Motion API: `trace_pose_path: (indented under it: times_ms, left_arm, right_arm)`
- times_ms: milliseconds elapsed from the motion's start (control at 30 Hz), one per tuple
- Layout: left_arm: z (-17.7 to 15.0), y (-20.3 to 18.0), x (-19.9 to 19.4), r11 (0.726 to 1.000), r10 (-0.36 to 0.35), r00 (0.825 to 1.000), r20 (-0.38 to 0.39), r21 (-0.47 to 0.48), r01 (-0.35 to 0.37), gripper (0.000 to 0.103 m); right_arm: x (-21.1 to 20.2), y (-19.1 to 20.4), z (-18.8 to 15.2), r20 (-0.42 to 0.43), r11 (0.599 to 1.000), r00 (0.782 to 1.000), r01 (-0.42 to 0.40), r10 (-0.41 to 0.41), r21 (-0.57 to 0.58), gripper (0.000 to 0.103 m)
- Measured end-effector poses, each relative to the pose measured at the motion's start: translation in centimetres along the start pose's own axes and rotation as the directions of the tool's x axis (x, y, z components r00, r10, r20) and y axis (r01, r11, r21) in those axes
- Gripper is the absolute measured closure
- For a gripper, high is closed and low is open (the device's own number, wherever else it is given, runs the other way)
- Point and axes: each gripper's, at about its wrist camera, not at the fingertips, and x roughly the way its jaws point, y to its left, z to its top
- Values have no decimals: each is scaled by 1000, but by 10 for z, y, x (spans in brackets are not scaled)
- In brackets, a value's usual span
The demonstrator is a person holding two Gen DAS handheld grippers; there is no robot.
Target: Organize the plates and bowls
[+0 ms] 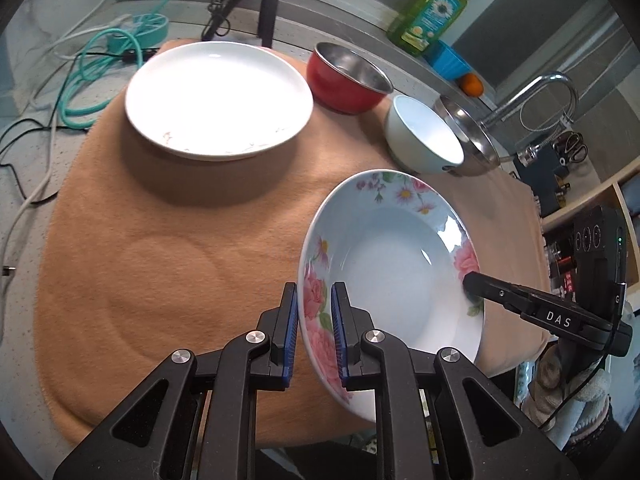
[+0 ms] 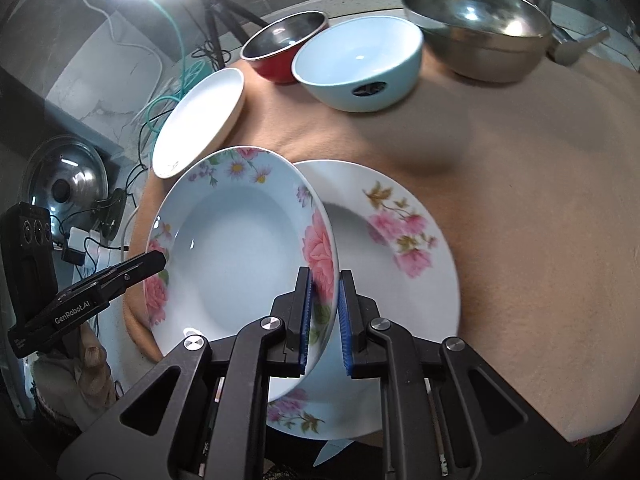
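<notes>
A deep floral plate (image 1: pixel 384 264) hangs above the tan cloth, held by both grippers on opposite rims. My left gripper (image 1: pixel 314 304) is shut on its left rim. My right gripper (image 2: pixel 325 292) is shut on its right rim, and in the left wrist view the right gripper (image 1: pixel 470 282) reaches in from the right edge. In the right wrist view the floral plate (image 2: pixel 240 248) partly covers a second, flatter flowered plate (image 2: pixel 392 232) lying on the cloth. A plain white plate (image 1: pixel 218 98), a red bowl (image 1: pixel 346 76), a pale blue bowl (image 1: pixel 424 134) and a steel bowl (image 2: pixel 480 28) stand farther back.
The tan cloth (image 1: pixel 160 240) covers the counter. Teal and white cables (image 1: pixel 88 80) and a tripod (image 1: pixel 260 4) lie at the back left. A green soap bottle (image 1: pixel 434 12), a faucet (image 1: pixel 540 92) and shelves sit at the right. A pot lid (image 2: pixel 66 182) lies left of the counter.
</notes>
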Motion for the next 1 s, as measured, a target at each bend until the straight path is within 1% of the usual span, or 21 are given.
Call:
trace_pose_path:
  times_ms: [567,1000]
  left_arm:
    - [0,-24,16,999,0,999,-32,47,1,89]
    - [-3,-29,28,998,22,997,-68,66,-17,89]
  right_arm:
    - [-9,-25,-11,-2,999,1000,14,-14,49,90]
    - [-5,-31,-16,-30,998,999,26,-24,60,90]
